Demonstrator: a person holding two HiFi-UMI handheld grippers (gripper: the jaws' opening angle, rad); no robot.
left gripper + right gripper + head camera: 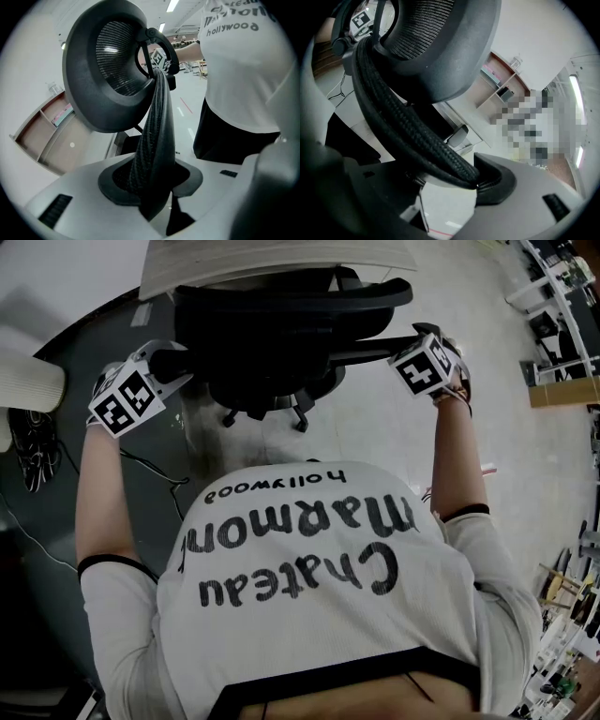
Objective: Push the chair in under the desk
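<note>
A black mesh office chair stands in front of me, its back toward me and its seat partly under the pale desk at the top of the head view. My left gripper is shut on the left edge of the chair's back, and the woven rim sits pinched between its jaws. Over on the right edge of the back is my right gripper, where the thick woven rim runs across its jaws and presses into the pad. The curved headrest looms above both grippers.
The chair's castor base stands on pale floor just ahead of my body. Black cables and a white ribbed object lie on darker floor at the left. Shelving with clutter lines the right side. A wooden shelf unit stands beyond the chair.
</note>
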